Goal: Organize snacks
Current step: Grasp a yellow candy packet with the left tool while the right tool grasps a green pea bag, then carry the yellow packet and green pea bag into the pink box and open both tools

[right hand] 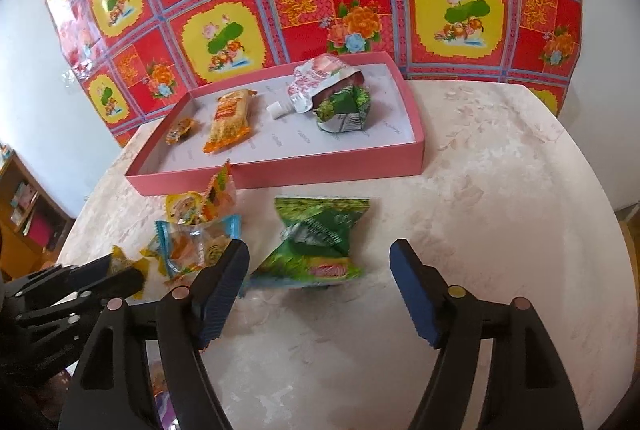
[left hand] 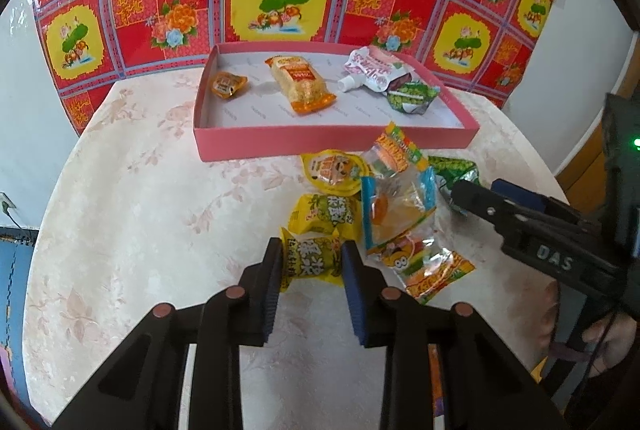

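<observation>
Partly hidden in the left wrist view: green packet (left hand: 458,169) at centre right, behind the clear snack bags (left hand: 396,197) and the right gripper (left hand: 460,195). Cut off at the bottom edge: orange wrapper (left hand: 434,370) behind the left gripper's (left hand: 310,262) frame. Too small to read: print on the pink box (right hand: 280,175) floor. Barely visible at lower left of the right wrist view: yellow packet (right hand: 128,262), mostly covered by the left gripper.

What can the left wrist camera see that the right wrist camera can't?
Only the left wrist view shows the left gripper squeezing a yellow-green candy packet head-on, with a second yellow packet behind it. Only the right wrist view shows the right gripper wide open around the green snack bag, plus a bookshelf. Both show the pink tray holding four snacks.
</observation>
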`<state>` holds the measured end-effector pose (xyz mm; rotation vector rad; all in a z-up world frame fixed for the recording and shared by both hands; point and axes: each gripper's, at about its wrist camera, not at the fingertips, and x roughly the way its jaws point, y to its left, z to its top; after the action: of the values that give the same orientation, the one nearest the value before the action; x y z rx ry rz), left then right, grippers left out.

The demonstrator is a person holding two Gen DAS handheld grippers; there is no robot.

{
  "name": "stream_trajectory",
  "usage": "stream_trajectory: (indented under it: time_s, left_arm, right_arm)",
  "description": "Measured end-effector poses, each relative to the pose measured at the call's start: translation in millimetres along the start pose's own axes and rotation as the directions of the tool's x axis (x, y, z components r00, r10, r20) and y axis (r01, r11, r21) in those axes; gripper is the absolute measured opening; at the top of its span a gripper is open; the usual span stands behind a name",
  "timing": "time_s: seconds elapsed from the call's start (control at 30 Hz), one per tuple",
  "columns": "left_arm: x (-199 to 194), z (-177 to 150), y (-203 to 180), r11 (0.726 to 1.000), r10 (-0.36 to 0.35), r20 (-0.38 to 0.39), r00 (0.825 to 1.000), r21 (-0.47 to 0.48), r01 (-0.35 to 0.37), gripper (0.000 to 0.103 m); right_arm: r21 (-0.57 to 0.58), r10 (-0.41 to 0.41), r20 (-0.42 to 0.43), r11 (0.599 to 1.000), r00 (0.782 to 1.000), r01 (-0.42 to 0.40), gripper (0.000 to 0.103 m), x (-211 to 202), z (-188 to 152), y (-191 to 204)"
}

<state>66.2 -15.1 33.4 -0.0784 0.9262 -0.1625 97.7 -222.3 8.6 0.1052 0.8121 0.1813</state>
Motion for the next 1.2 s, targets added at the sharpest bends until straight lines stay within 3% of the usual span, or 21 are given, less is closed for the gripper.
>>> stream_trajectory:
  time_s: [0.3, 0.47, 0.57, 0.9, 1.2]
  left_arm:
    - [-4, 1, 3, 1.0, -0.009, 0.017, 1.0, -0.013, 0.009, 0.03]
    - [-8, 4, 5, 1.0, -0.014, 0.028, 1.0, -0.027, 0.014, 0.03]
    - [-11, 8, 5, 0.999, -0.015, 0.038, 0.999, -0.027, 0.016, 0.03]
    - [-12, 28, 13, 0.999, 0.014, 0.064, 0.998, -0.049, -0.01, 0.03]
    - [-3, 57, 17, 0.998, 0.027, 0.086, 0.996, -0.051, -0.023, 0.03]
  right_arm:
    - [0.032, 0.023, 0.004, 0.999, 1.0, -0.024, 0.074, 5, 11, -4]
    - [0.049, 0.049, -0.035, 0.998, 0.998, -0.047, 0.048, 11, 7, -5]
    - [0.053, 0.052, -0.038, 0.997, 0.998, -0.05, 0.045, 10, 6, -7]
    - [0.025, 0.077, -0.004, 0.997, 0.997, -0.077, 0.044, -5, 11, -9]
    - [0.01, 0.082, 0.048, 0.997, 0.995, -0.082, 0.044, -14, 38, -11]
